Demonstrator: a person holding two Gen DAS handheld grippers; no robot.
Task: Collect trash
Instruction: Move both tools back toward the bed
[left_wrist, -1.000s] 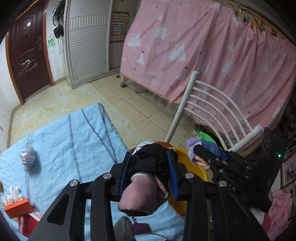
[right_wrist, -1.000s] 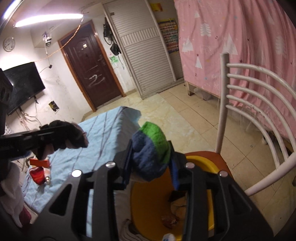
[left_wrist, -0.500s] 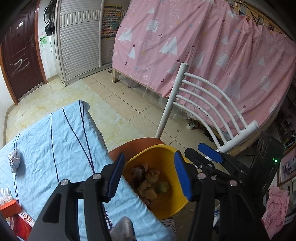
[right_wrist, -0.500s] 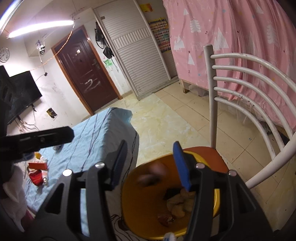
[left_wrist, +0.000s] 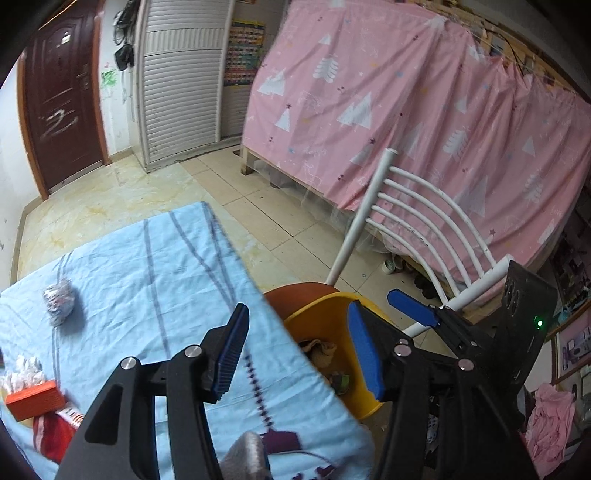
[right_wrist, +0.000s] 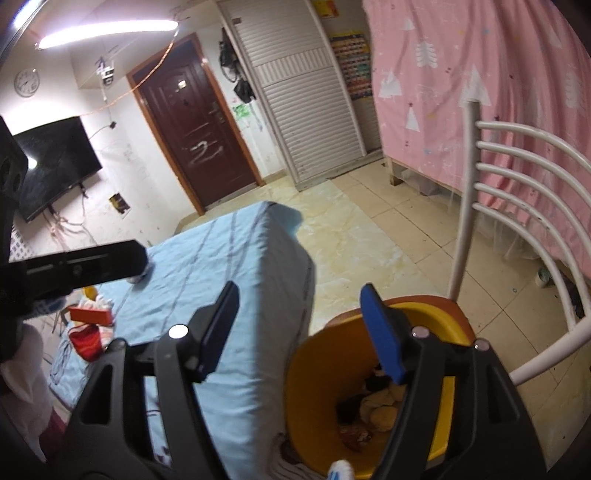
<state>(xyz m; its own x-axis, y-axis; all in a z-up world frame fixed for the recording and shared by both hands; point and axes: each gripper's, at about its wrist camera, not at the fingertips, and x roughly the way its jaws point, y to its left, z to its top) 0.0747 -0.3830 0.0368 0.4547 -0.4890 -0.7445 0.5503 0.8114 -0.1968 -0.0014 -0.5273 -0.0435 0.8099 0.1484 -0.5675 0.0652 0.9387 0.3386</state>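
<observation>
My left gripper (left_wrist: 297, 345) is open and empty, over the table's right edge beside the yellow bin (left_wrist: 314, 321). My right gripper (right_wrist: 299, 328) is open and empty, above the same yellow bin (right_wrist: 317, 354), which stands on the white chair's orange seat (right_wrist: 417, 297) and holds several crumpled scraps (right_wrist: 373, 406). On the blue striped cloth (left_wrist: 147, 266) lie a crumpled foil ball (left_wrist: 58, 302), an orange box (left_wrist: 33, 398) with white tissue (left_wrist: 22, 369), and a red packet (left_wrist: 55, 430). The right gripper's blue fingertip (left_wrist: 412, 308) shows in the left wrist view.
A white slatted chair back (left_wrist: 424, 218) rises behind the bin. A pink curtain (left_wrist: 424, 110) hangs beyond it. A dark door (right_wrist: 195, 136), a shuttered cabinet (right_wrist: 295, 103) and a wall TV (right_wrist: 51, 162) stand at the far side across tiled floor (right_wrist: 369, 229).
One second ago the left gripper held a dark and pink wad and the right a blue-green one. Both opened, the wads dropped into the bin, and both grippers have shifted left toward the table.
</observation>
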